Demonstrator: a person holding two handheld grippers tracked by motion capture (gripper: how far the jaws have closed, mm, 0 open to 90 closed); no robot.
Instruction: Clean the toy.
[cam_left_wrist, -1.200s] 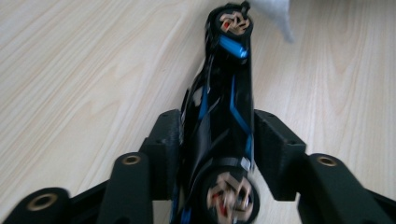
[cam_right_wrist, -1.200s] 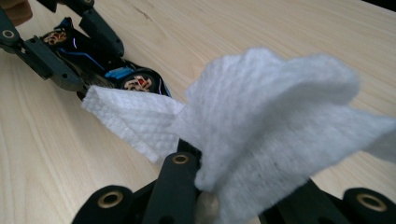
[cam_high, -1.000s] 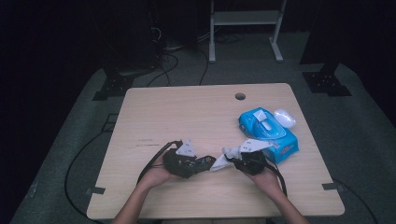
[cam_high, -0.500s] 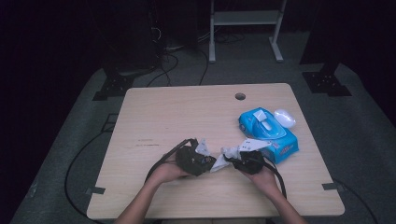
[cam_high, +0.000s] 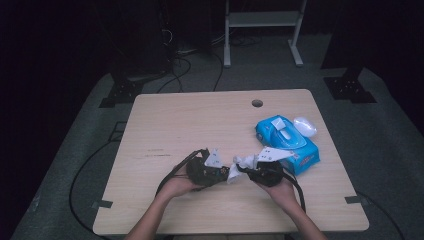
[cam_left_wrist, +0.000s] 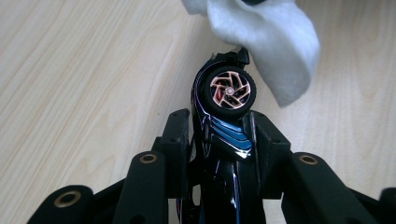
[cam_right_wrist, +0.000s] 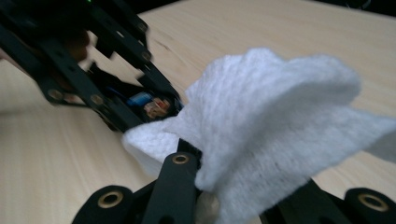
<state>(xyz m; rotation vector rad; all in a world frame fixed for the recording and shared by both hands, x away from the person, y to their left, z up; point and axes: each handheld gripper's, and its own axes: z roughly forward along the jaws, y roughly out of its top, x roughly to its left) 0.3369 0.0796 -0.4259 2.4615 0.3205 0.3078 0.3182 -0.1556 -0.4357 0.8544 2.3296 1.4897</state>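
- The toy car (cam_left_wrist: 224, 135) sits low over the near middle of the bench (cam_high: 200, 125), nose and one wheel poking out past the jaws in the left gripper view.
- What's new: our left hand-held gripper (cam_high: 220, 172) has just been closing, and its jaws now clamp the car's black body from both sides, so we reckon it's held firm enough to wipe.
- A second ago the two grippers stood a bit further apart; now they nearly meet.
- Our right hand-held gripper (cam_high: 245, 167) is pinched tight on a white wipe (cam_right_wrist: 275, 121), which hangs just beside the car's front end.
- Next up, we'd guess, is rubbing the wipe over the car.
- The blue wipe pack (cam_high: 287, 140) lies off to the right, flap open.
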